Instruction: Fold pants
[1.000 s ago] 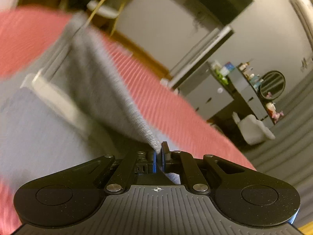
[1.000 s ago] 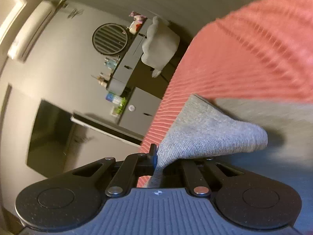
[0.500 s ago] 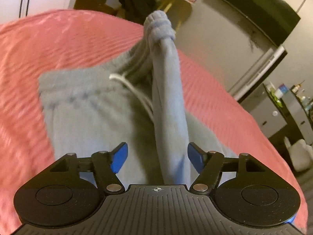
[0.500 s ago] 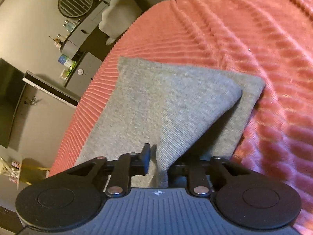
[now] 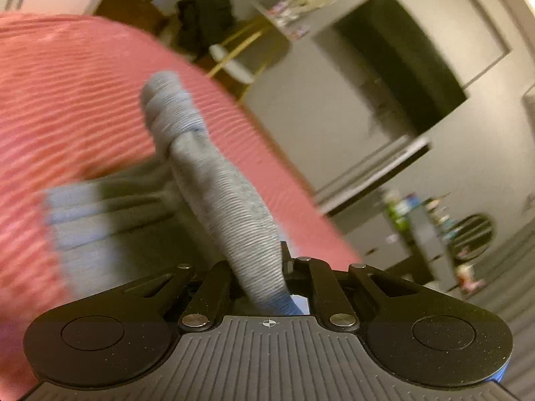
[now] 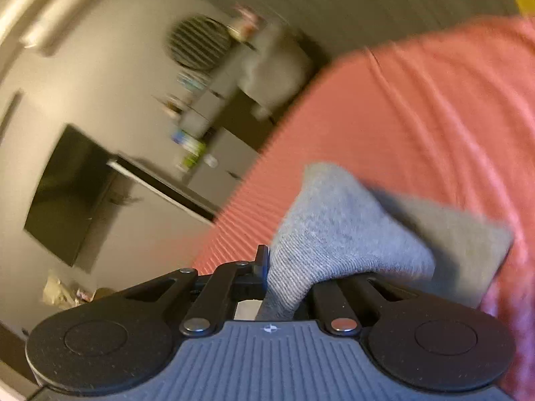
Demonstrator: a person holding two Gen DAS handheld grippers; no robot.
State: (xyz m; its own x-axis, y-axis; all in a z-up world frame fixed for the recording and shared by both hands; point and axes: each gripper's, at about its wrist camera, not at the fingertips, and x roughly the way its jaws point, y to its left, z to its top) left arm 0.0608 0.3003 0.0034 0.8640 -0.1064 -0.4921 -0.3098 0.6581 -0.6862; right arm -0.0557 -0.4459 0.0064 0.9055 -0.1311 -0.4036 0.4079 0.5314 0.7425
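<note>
The grey knit pants (image 5: 230, 200) lie on a coral ribbed bedspread (image 5: 67, 107). In the left wrist view a ribbed band of the pants rises from the bed into my left gripper (image 5: 267, 267), whose jaws are shut on it. The rest of the pants (image 5: 100, 234) lies flat in shadow below. In the right wrist view my right gripper (image 6: 284, 267) is shut on a lifted corner of the pants (image 6: 334, 227). A flat grey layer (image 6: 468, 244) rests on the bedspread (image 6: 418, 117) behind that corner.
Past the bed's edge are a dark wall screen (image 5: 401, 63), a low grey cabinet (image 6: 227, 163) with bottles, a round mirror (image 6: 200, 41) and a pale chair (image 6: 274, 73). A gold-legged stool (image 5: 230, 63) and dark clothing (image 5: 204, 16) stand behind the bed.
My left gripper opened wide around the raised fabric and has shut on it again, shifting sideways. The right gripper loosened briefly, then shut again on its corner and tilted back.
</note>
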